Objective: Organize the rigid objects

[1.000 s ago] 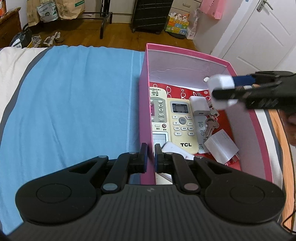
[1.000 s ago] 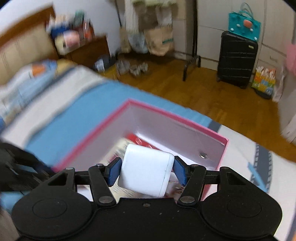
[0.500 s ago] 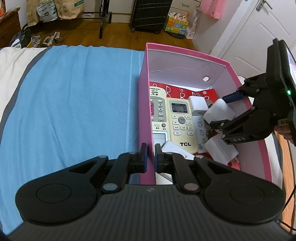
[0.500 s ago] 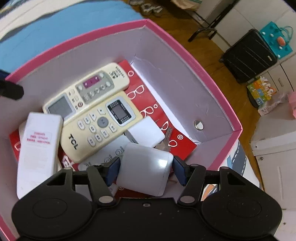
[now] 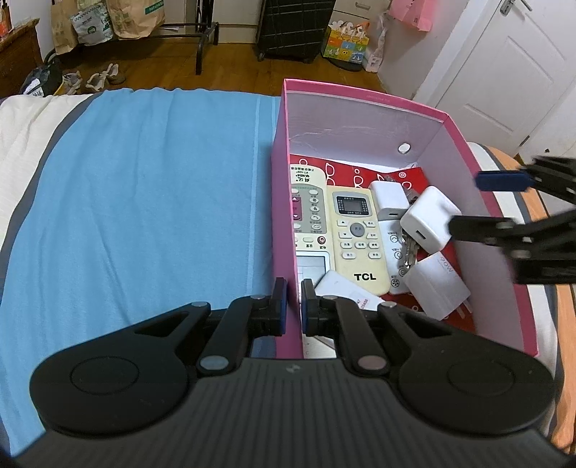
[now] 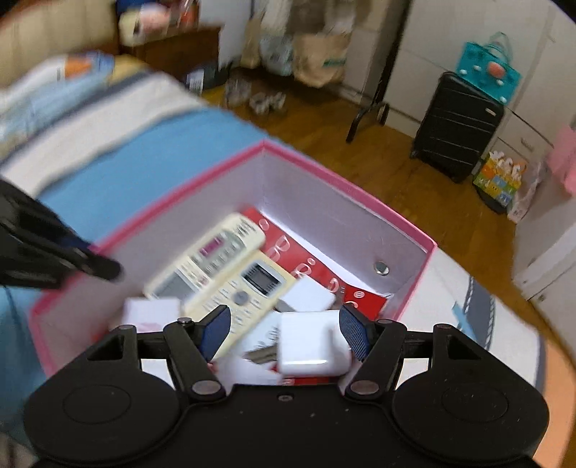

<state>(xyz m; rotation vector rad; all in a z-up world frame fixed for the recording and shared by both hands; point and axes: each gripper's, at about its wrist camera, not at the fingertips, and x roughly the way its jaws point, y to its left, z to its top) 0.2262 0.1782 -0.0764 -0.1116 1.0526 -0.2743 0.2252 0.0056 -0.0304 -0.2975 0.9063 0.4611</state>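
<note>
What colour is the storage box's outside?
Pink box, pale inside; clearest in the left wrist view.

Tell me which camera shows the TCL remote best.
The left wrist view: the TCL remote lies sharp inside the pink box, its screen, buttons and logo readable. The right wrist view shows it blurred, its lower end hidden behind the right gripper.

A home bedroom: a bed with a blue blanket (image 5: 144,187), wooden floor (image 5: 230,72), a black suitcase (image 6: 457,126), shoes (image 5: 102,77) and paper bags (image 5: 133,18) near a white door (image 5: 504,75)
</note>
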